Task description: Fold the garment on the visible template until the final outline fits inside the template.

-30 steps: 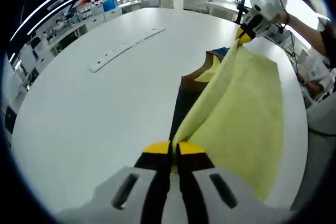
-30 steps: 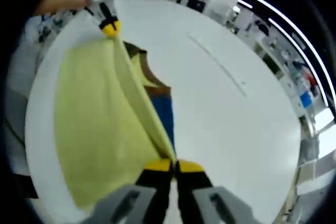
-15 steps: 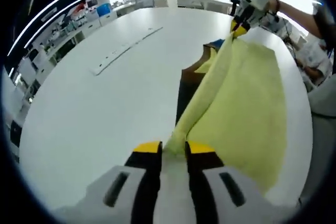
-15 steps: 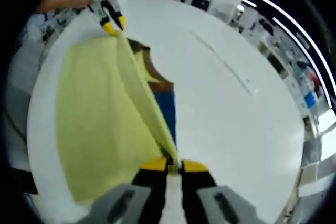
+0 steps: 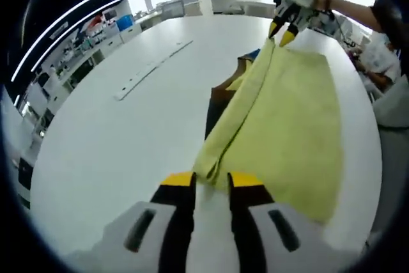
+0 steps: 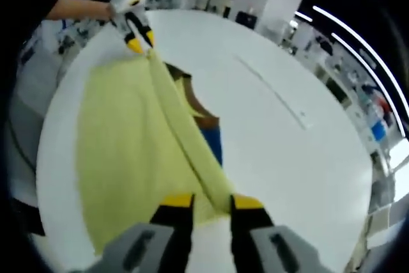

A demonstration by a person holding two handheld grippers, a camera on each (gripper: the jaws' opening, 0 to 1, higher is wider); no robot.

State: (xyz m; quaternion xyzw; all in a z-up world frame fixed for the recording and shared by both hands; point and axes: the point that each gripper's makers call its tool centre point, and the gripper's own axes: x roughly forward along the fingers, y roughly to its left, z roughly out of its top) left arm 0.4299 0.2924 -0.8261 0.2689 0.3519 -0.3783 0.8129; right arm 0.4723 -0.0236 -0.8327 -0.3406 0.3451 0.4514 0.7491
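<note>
Lying flat on white table (image 5: 115, 151): yellow garment (image 5: 287, 132), folded edge running between both tongs, brown-and-blue template (image 5: 217, 97) showing beside it | left gripper (image 5: 211, 180): jaws parted, empty, fold's end just ahead | right gripper (image 6: 211, 201): jaws parted, likely touching nothing, cloth edge between tips | person's forearm extends behind each tool.
</note>
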